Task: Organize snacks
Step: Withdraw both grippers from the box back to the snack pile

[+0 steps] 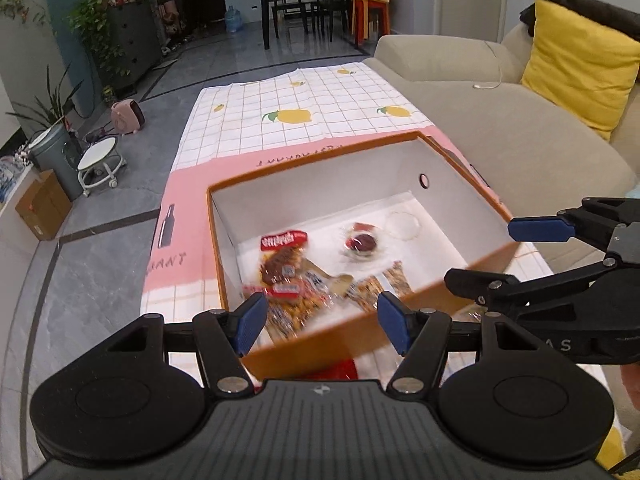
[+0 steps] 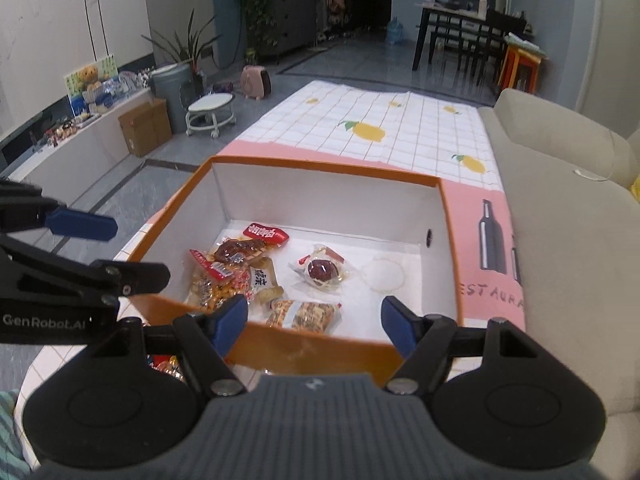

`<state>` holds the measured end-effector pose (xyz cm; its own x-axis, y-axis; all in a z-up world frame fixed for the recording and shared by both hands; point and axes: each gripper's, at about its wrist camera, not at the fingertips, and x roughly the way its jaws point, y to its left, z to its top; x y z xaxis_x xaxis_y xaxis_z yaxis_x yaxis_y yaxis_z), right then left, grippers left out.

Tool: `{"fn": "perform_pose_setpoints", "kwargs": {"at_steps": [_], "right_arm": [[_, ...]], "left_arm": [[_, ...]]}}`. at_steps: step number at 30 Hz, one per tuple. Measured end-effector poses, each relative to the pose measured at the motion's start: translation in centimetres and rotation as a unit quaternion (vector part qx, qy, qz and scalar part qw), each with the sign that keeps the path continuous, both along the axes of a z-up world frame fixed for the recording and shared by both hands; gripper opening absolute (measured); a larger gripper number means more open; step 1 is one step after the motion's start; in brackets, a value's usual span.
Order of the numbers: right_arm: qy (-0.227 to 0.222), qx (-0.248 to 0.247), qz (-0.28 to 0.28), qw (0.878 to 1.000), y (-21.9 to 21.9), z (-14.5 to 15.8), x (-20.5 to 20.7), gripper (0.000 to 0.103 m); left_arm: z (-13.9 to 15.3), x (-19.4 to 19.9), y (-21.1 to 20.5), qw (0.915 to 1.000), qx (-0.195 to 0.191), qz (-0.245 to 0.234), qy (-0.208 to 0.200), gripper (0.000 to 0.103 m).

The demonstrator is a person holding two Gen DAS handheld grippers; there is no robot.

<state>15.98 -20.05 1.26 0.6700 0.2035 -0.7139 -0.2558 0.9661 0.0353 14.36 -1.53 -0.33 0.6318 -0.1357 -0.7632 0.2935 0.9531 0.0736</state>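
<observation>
Living room with a grey tiled floor, plants and a bin at left, a beige sofa (image 1: 480, 128) at right. Between them, a low table (image 1: 280, 120) under a checked, lemon-printed cloth carries an orange box (image 2: 448, 216) with white inner walls.

Left gripper (image 1: 322, 322): fingers apart, nothing between them, poised over the near rim of the box. Right gripper (image 2: 314, 322): fingers likewise apart and empty, over the same rim.

Box contents, left to right in the right wrist view: a heap of snack packets (image 2: 228, 272) against the near-left wall, red-labelled and clear-wrapped; one flat packet (image 2: 306, 314) by the near wall; a single wrapped red sweet (image 2: 322, 270) at centre; a clear round disc (image 2: 384, 274), nature unclear, toward the right wall. More wrappers (image 2: 168, 364) lie on the cloth outside the near-left corner.

Handling, as judged: the packets look light, soft and crinkly, with slippery film and brittle contents. Best pinched at a sealed edge or corner, gently, not across the filled middle.
</observation>
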Motion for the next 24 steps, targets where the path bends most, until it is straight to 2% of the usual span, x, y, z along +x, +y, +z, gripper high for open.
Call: {"fn": "perform_pose_setpoints", "kwargs": {"at_steps": [10,16,24], "right_arm": [[-0.017,0.01,-0.024,1.0,-1.4,-0.1,-6.2,0.071],[-0.013,0.015,-0.036,0.999,-2.3,-1.4,-9.4,0.071],[0.015,0.024,-0.064,0.998,-3.8,-4.2,-12.6,0.07]], "left_arm": [[-0.4,-6.1,0.1,0.9992,-0.036,0.01,-0.015,0.075],[-2.3,-8.3,0.2,0.9981,-0.061,0.002,0.006,0.075],[-5.4,-10.4,0.2,0.9961,-0.075,0.001,0.045,0.075]]}}
